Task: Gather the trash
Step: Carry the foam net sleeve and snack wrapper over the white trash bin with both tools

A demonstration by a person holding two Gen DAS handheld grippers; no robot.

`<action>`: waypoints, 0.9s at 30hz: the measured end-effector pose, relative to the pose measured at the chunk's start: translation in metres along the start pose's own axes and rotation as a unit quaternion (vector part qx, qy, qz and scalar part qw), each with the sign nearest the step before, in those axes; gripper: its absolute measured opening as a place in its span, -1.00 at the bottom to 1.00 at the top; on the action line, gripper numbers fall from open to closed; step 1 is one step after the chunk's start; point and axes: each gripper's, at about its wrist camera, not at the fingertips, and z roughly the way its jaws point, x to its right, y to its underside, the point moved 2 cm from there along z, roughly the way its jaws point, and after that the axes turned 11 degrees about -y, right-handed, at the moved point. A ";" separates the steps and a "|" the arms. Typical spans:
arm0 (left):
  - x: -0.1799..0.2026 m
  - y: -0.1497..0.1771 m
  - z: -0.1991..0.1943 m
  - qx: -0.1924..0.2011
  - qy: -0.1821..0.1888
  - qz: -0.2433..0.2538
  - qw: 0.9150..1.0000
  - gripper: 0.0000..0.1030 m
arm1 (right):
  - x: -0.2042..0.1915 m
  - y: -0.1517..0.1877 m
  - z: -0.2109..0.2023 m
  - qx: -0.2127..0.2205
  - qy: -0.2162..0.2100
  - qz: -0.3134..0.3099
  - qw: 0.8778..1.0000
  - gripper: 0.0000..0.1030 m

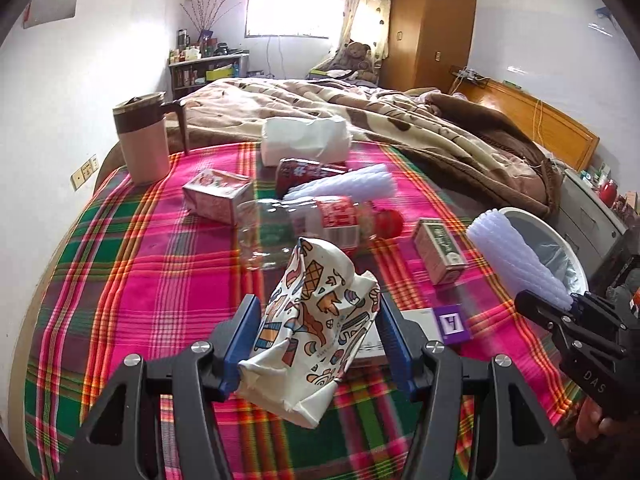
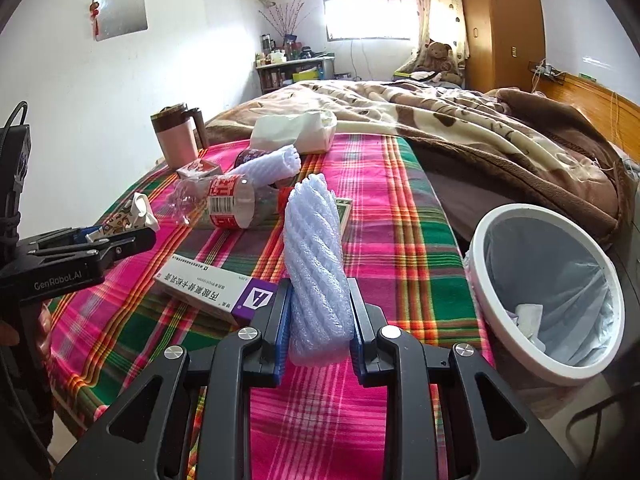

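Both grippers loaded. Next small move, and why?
Probably carry the right gripper rightward over the white lined trash bin and release: its fingers clamp the pale ribbed foam sleeve, and the bin stands just beside the plaid cloth's edge.

Plaid-covered table [image 1: 140, 280], bearing mug [image 1: 144, 140], crushed plastic bottle [image 1: 316, 224], small cartons [image 1: 218, 196], medicine box [image 2: 216, 288], tissue pack [image 1: 304, 138]

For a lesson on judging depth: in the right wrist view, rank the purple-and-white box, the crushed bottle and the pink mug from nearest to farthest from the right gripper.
1. Purple-and-white box: just left of the right gripper, on the plaid cloth.
2. Crushed bottle: farther back on the left, lying on its side.
3. Pink mug: farthest, at the far left edge of the cloth.
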 end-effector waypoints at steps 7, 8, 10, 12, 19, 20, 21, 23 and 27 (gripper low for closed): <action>0.028 -0.008 -0.010 0.014 0.018 0.014 1.000 0.18 | 0.013 -0.004 -0.018 0.021 0.006 0.011 1.000 -0.50; 0.032 -0.010 -0.011 0.015 0.021 0.015 1.000 0.18 | 0.015 -0.004 -0.020 0.024 0.008 0.013 1.000 -0.50; 0.041 -0.012 -0.013 0.019 0.026 0.018 0.999 0.18 | 0.021 -0.006 -0.025 0.030 0.011 0.017 0.999 -0.50; 0.050 -0.015 -0.015 0.022 0.031 0.019 0.999 0.18 | 0.028 -0.007 -0.030 0.035 0.017 0.021 0.999 -0.50; 0.090 -0.025 -0.018 0.032 0.056 0.033 0.997 0.18 | 0.054 -0.013 -0.044 0.051 0.037 0.042 0.997 -0.50; 0.095 -0.027 -0.018 0.034 0.057 0.036 0.997 0.19 | 0.057 -0.013 -0.046 0.052 0.040 0.045 0.997 -0.50; 0.101 -0.028 -0.019 0.037 0.057 0.041 0.997 0.19 | 0.062 -0.013 -0.048 0.054 0.044 0.049 0.996 -0.50; 0.113 -0.031 -0.017 0.039 0.064 0.047 0.996 0.19 | 0.071 -0.014 -0.051 0.057 0.050 0.056 0.996 -0.50; 0.136 -0.037 -0.017 0.044 0.078 0.060 0.994 0.18 | 0.085 -0.015 -0.058 0.063 0.065 0.065 0.994 -0.50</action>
